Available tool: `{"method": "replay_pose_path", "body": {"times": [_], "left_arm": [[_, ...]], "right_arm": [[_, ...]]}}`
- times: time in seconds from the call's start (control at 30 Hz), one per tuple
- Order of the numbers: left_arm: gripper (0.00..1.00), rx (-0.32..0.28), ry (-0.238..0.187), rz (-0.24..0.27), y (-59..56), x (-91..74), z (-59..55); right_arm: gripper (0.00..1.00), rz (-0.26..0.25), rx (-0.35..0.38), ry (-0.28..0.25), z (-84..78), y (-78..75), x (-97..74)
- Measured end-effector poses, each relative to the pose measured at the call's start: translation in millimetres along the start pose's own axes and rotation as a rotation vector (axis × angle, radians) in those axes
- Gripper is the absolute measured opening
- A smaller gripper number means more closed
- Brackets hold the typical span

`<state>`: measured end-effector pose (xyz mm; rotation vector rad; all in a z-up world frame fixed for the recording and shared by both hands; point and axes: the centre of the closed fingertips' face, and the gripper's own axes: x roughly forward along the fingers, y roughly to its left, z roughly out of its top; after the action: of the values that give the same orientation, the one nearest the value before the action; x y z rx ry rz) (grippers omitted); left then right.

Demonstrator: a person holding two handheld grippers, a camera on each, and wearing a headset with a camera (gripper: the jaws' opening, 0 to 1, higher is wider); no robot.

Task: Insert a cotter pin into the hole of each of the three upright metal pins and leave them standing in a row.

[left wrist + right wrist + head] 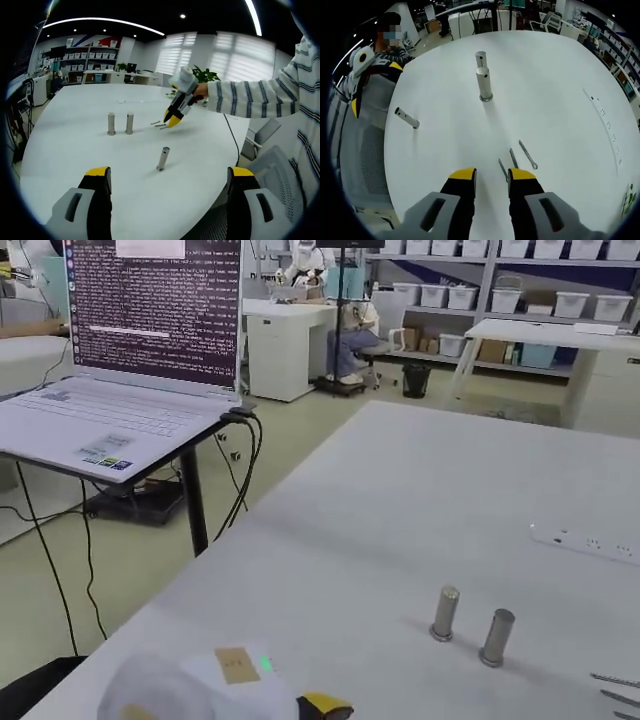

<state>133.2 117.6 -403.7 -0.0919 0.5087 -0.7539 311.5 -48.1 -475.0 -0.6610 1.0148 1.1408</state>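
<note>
Steel: we count three metal pins [129,122], three cotter pins [527,154] at lower centre. White table [555,75]; shelves [520,280] upper right. Tongs: left gripper [169,172] wide; right gripper [492,176] narrow, seemingly empty.

Grey left claw [169,172] and right claw [492,174], yellow-tipped black jaws; striped sleeve [260,100], perhaps navy-on-white.

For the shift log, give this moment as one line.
metal pins: three upright, none fitted | cotter pins: three loose on table | left gripper: open, empty | right gripper: open, above cotter pins
</note>
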Motion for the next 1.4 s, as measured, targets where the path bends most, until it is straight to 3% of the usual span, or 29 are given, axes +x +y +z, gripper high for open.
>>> {"method": "replay_pose_path", "body": {"times": [0.37,0.8,0.93,1.13,1.3,1.4], "left_arm": [[0.91,-0.036,0.016,0.021,5.2,-3.4,-8.9],[0.91,-0.054,0.019,0.027,10.0,-3.7,-12.2],[0.91,-0.040,0.056,0.022,9.7,-0.9,-20.0],[0.91,-0.047,0.063,0.004,5.9,3.7,-19.9],[0.91,-0.046,0.066,-0.016,1.0,7.3,-19.6],[0.91,-0.048,0.070,-0.022,-0.4,8.2,-20.0]], "right_arm": [[0.12,0.024,-0.014,0.077,-8.0,-5.7,12.0],[0.03,0.030,-0.014,0.118,-13.5,-11.3,13.3],[0.00,0.018,-0.055,0.141,-16.6,-12.9,12.9],[0.00,0.003,-0.106,0.157,-17.2,-15.8,13.4],[0.00,-0.010,-0.198,0.186,-17.7,-16.4,13.8],[0.00,-0.019,-0.196,0.201,-19.6,-20.1,14.0]]}}
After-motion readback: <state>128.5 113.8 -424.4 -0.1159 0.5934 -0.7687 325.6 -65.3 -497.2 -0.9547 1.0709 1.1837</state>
